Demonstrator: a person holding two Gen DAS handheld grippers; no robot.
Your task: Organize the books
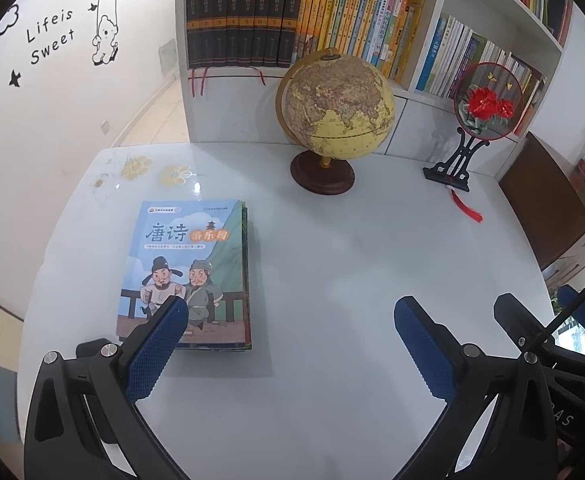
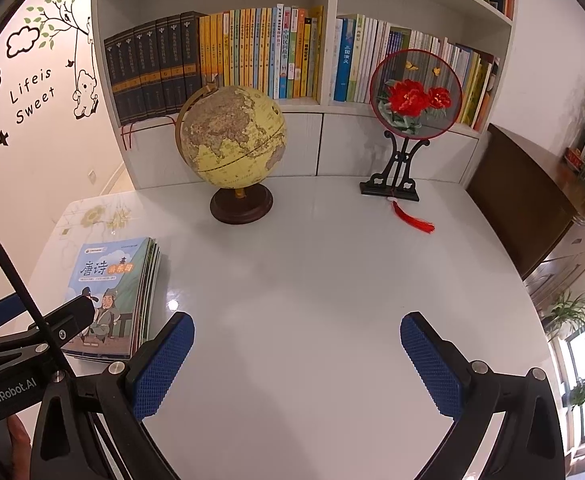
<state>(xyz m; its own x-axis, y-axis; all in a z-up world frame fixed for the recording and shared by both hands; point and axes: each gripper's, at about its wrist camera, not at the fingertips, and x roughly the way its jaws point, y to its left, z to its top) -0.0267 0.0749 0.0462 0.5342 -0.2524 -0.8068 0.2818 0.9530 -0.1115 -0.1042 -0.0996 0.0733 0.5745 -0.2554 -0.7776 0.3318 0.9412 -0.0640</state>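
A stack of thin books (image 1: 188, 272) with a blue cartoon cover lies flat on the white table (image 1: 332, 264), left of centre. My left gripper (image 1: 290, 312) is open above the table; its left finger overlaps the stack's near corner in the view. The right gripper shows at the right edge of the left wrist view, its fingers (image 1: 508, 312) black. In the right wrist view the same stack (image 2: 112, 292) lies at the left, and my right gripper (image 2: 296, 328) is open over bare table with nothing between its fingers. The left gripper's body crosses the stack's near edge there.
A globe (image 1: 334, 104) on a dark round base stands at the table's back middle. A round red-flower fan on a black stand (image 1: 488, 100) sits at the back right, its red tassel trailing on the table. A white bookshelf (image 2: 324, 40) full of upright books rises behind.
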